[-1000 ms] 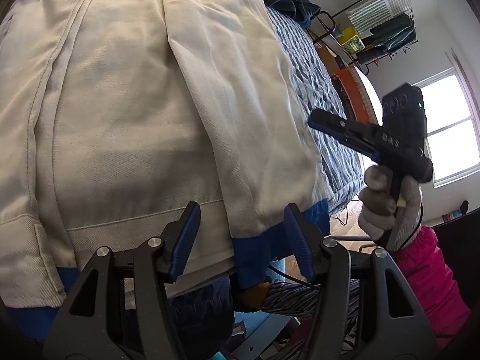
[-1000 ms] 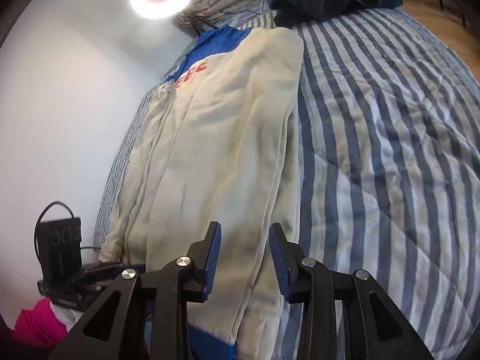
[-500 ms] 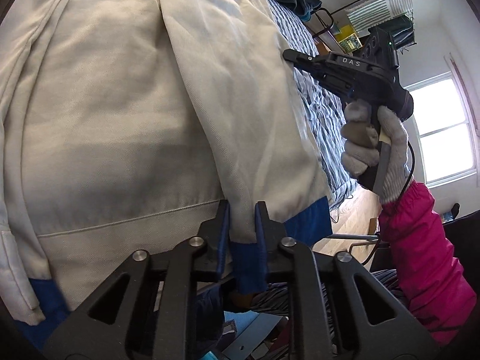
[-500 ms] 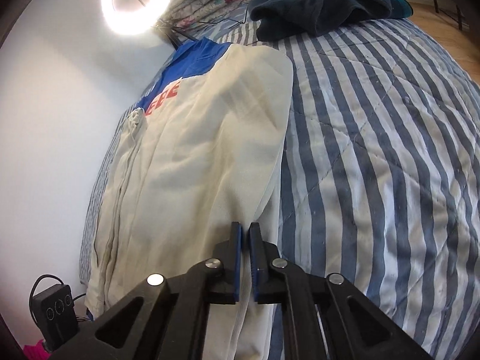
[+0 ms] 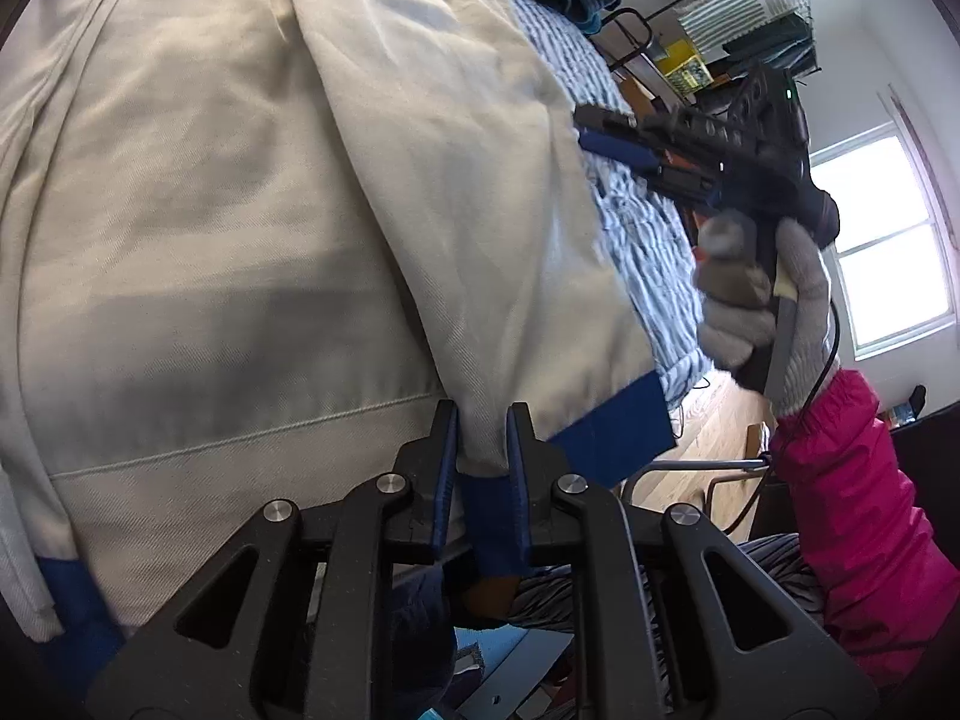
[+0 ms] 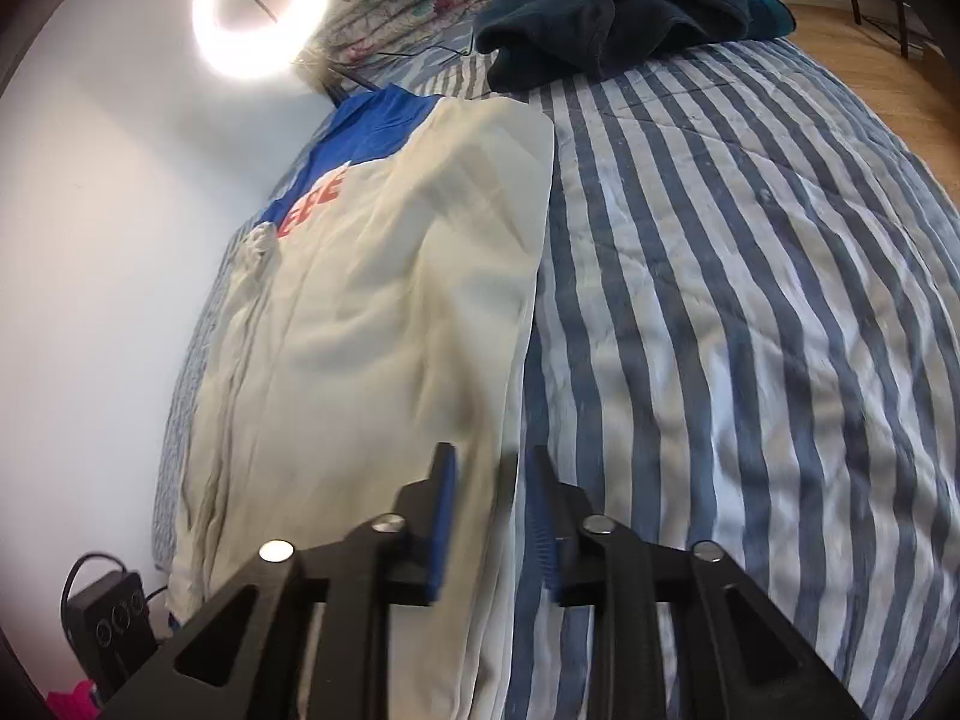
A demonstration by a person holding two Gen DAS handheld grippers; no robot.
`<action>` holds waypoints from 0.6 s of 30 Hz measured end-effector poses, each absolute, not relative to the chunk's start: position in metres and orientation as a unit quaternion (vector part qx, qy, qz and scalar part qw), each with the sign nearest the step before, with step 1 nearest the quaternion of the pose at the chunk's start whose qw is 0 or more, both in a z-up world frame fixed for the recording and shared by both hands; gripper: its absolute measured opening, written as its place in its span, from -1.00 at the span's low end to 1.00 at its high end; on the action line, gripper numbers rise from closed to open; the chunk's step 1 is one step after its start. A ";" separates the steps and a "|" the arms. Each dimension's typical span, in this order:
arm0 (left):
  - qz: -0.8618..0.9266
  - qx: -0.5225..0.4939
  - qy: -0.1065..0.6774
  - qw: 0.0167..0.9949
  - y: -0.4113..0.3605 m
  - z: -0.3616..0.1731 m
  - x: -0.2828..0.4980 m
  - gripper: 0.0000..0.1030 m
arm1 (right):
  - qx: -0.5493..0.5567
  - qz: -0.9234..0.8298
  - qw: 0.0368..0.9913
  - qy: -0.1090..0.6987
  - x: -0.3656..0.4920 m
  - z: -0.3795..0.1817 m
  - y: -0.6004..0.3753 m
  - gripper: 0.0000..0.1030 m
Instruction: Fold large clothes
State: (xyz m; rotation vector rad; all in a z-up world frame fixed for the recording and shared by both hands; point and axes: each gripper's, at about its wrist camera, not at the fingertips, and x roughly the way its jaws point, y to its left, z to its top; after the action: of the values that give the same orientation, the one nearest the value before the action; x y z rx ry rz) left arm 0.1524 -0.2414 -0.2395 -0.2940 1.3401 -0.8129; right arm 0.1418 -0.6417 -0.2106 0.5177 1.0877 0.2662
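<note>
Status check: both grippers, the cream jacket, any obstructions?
Left gripper pinching blue cuff. Right gripper open over cream jacket edge. Jacket flat on striped bed. Dark clothes piled beyond, clear.

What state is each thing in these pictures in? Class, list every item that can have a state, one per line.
Cream jacket: lying flat on the bed, sleeve folded over its front.
Blue cuff: clamped between the fingers.
Left hand-held gripper: shut on the blue cuff.
Right hand-held gripper: open, straddling the jacket's edge.
Ring light: on.
Dark clothes: crumpled in a heap.
Striped bedspread: spread over the bed.
</note>
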 end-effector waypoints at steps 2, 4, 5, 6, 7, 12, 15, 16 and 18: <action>-0.367 -0.124 0.598 0.701 -0.241 -0.236 0.152 -0.74 | 0.246 0.135 0.810 0.515 0.122 -0.213 -0.643 -0.24; -0.367 -0.124 0.593 0.705 -0.243 -0.235 0.153 -0.74 | 0.263 0.149 0.795 0.527 0.104 -0.220 -0.644 -0.23; -0.367 -0.123 0.594 0.706 -0.244 -0.236 0.153 -0.74 | 0.265 0.155 0.788 0.534 0.095 -0.224 -0.643 -0.22; -0.364 -0.119 0.596 0.706 -0.246 -0.237 0.154 -0.74 | 0.262 0.159 0.784 0.540 0.088 -0.227 -0.641 -0.22; -0.361 -0.118 0.597 0.707 -0.249 -0.239 0.153 -0.74 | 0.260 0.164 0.779 0.546 0.080 -0.230 -0.639 -0.22; -0.359 -0.135 0.600 0.702 -0.258 -0.245 0.154 -0.75 | 0.286 0.201 0.757 0.552 0.054 -0.237 -0.636 -0.22; -0.361 -0.126 0.598 0.705 -0.264 -0.246 0.153 -0.75 | 0.307 0.223 0.750 0.542 0.044 -0.237 -0.634 -0.29; -0.361 -0.128 0.597 0.704 -0.261 -0.247 0.153 -0.75 | 0.295 0.219 0.754 0.544 0.042 -0.237 -0.631 -0.29; -0.360 -0.125 0.597 0.706 -0.257 -0.245 0.152 -0.75 | 0.276 0.209 0.757 0.554 0.042 -0.243 -0.623 -0.35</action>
State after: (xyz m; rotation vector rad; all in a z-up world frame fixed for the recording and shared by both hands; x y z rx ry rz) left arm 0.1521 -0.2572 -0.2453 -0.2775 1.3264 -0.7994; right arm 0.0418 -0.6235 -0.2432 0.6016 1.2070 0.4566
